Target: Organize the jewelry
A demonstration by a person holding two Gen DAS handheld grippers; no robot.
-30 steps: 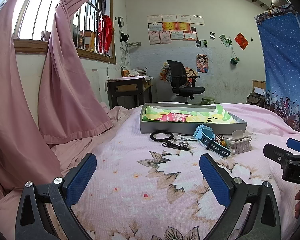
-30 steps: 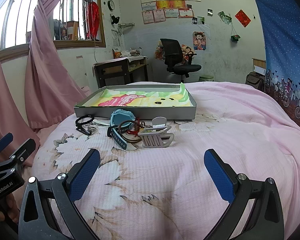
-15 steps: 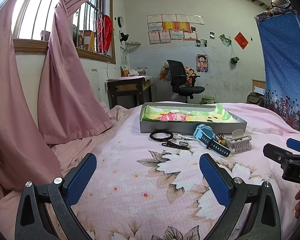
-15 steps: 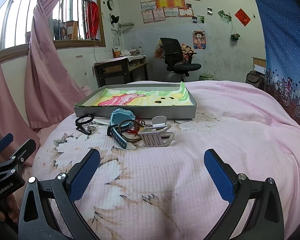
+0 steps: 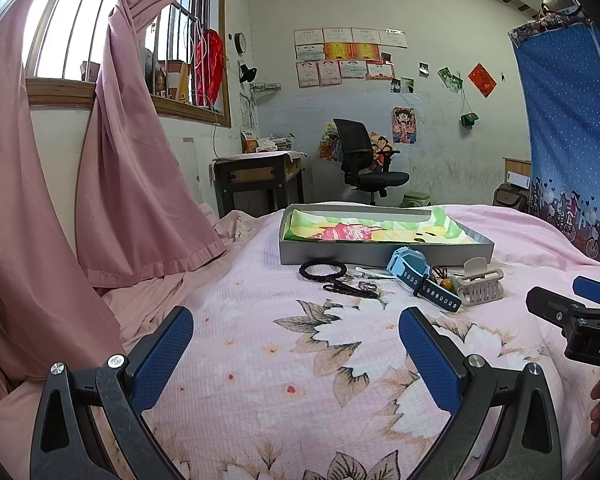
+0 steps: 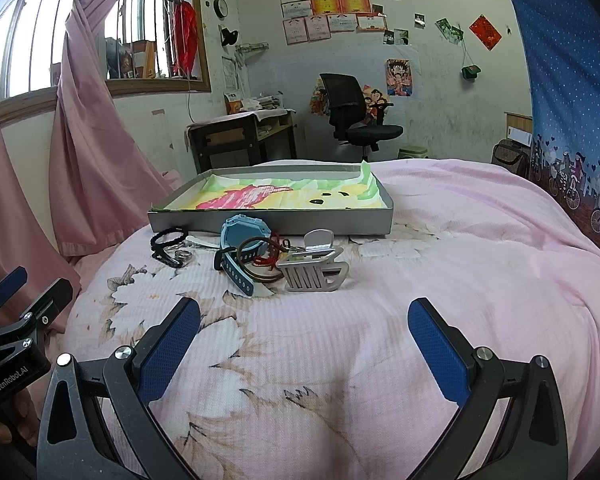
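one grey tray [image 6: 268, 222]; one blue watch [image 6: 242, 236]; one claw clip [image 6: 314, 272]

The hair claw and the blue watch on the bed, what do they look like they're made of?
The hair claw looks like matte beige-grey plastic: moulded teeth, dull even surface. The blue watch seems to have a pale blue plastic case with a darker, rubbery-looking strap with punched holes; the exact material can't be confirmed.

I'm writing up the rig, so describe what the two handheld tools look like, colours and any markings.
Both match: the left tool and the right tool have black angular frames with silver screws, and two fingers faced with textured blue pads. Seen from the opposite camera, the left tool's body carries white lettering reading GenRobot.AI, and the right tool's shows white letters beginning DAS, cut off by the picture edge. No sleeves or cables show.
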